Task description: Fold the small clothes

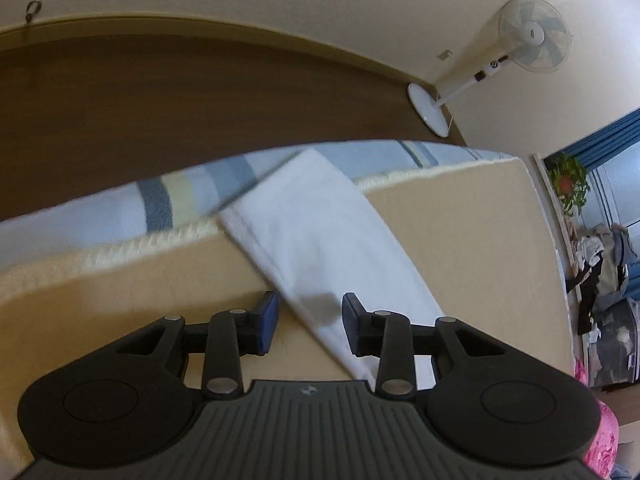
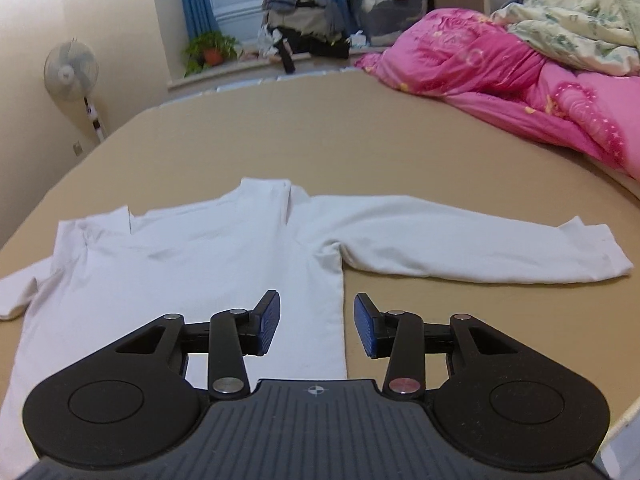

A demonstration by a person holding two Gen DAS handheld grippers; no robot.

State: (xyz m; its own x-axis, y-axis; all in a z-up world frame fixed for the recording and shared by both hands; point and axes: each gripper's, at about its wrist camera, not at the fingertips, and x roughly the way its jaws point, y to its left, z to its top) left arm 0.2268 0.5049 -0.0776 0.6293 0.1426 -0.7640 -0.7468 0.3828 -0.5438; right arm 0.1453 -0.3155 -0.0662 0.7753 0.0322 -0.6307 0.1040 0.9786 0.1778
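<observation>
White shirt (image 2: 192, 264) is lying flat on the tan bed surface (image 2: 320, 140), its side hem running between your right claw's (image 2: 316, 322) parted jaws | you are holding that claw empty above it | your left claw (image 1: 308, 320) is hovering agape, gripping nothing, over one sleeve (image 1: 320, 240) stretching ahead.

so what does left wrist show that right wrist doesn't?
Only left wrist: the brown floor, a blue striped sheet at the bed's edge, the fan's round base, and one white sleeve running under the left gripper.
Only right wrist: the whole white shirt laid flat, its other sleeve stretched out, a pink quilt, the right gripper.
Both: tan bed surface, standing fan, potted plant, clothes pile. Both sets of jaws are open, gripping nothing.
</observation>
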